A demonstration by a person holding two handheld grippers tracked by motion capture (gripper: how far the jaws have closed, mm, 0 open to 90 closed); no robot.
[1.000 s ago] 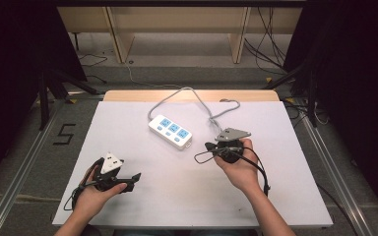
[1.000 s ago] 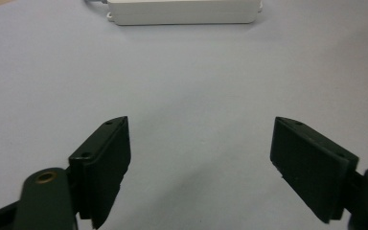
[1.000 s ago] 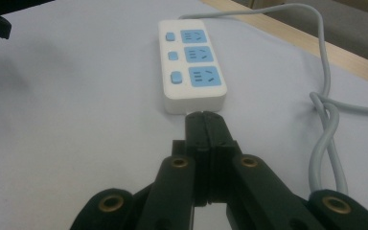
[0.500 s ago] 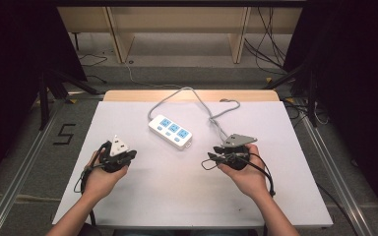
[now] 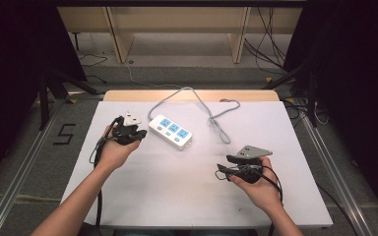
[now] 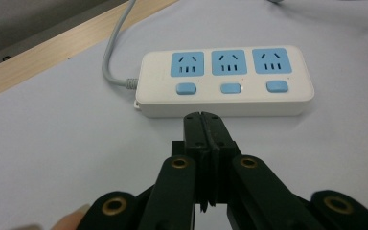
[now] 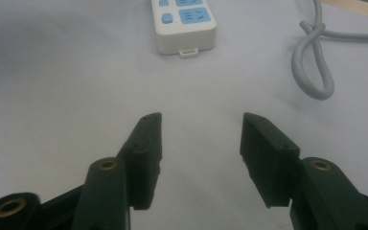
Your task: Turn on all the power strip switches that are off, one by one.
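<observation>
**Left gripper view: closed tongs point at the switches**

Left gripper view shows the left tongs (image 6: 203,117) pressed tight together with nothing in them. Their tip sits just in front of the power strip (image 6: 225,79), close to the blue buttons (image 6: 231,88) under the three blue sockets. It looks like the person is getting ready to push a button with the closed tip. The next move likely needs a small, careful push forward and down onto one button, without sliding the strip away.

The right tongs (image 7: 199,129) are wide open and hold nothing. They wait well apart from the strip, low over the bench (image 5: 177,191).

From the high view, the power strip (image 5: 170,131) lies at a slant near the far middle of the white bench, just beside the left tongs (image 5: 137,133). Its grey cord (image 5: 216,115) loops toward the far edge. Around the bench the room is dark, with a grey floor, metal rails, wooden shelf legs and loose cables.
</observation>
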